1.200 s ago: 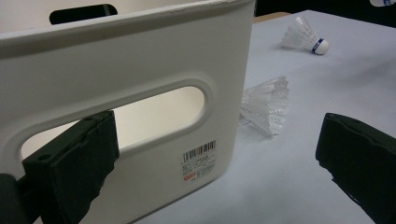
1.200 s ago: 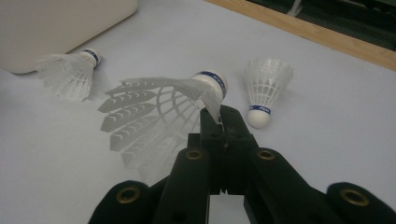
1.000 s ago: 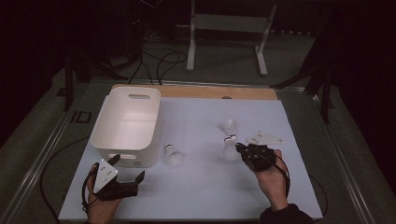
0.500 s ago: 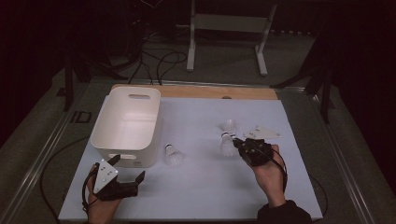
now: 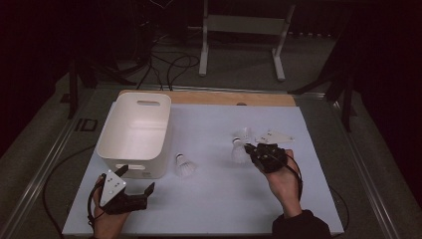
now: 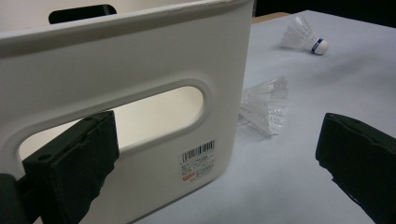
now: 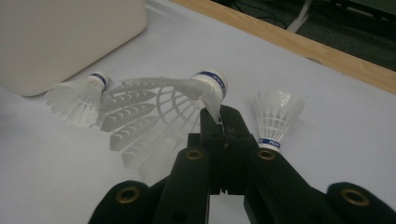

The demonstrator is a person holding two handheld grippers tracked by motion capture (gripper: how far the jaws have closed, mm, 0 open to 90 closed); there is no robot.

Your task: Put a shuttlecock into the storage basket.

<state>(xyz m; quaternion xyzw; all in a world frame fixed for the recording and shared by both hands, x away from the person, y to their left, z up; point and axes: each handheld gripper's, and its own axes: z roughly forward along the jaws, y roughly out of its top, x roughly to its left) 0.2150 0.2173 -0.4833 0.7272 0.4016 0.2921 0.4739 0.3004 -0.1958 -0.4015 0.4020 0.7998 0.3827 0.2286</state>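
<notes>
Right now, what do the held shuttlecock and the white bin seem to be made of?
The shuttlecock looks like synthetic plastic: its skirt is a translucent moulded lattice, not feathers; the white cap with a blue band may be foam or cork, I cannot tell. The bin looks like smooth, matte moulded plastic, with a rounded rim and a cut-out handle.

The right gripper (image 5: 247, 147) has drifted a little toward the far edge of the table and slightly toward its left side, the hand (image 5: 281, 174) following with it. With it has come the shuttlecock (image 7: 159, 112) pinched by the skirt between its closed jaws: a second ago it showed as a pale shape just beside the gripper nearer the table's middle, and now it lies closer to the standing shuttlecock (image 5: 244, 133) toward the far edge, its cork (image 7: 211, 81) turned away from the gripper. The gap between those two shuttlecocks has shrunk.
</notes>
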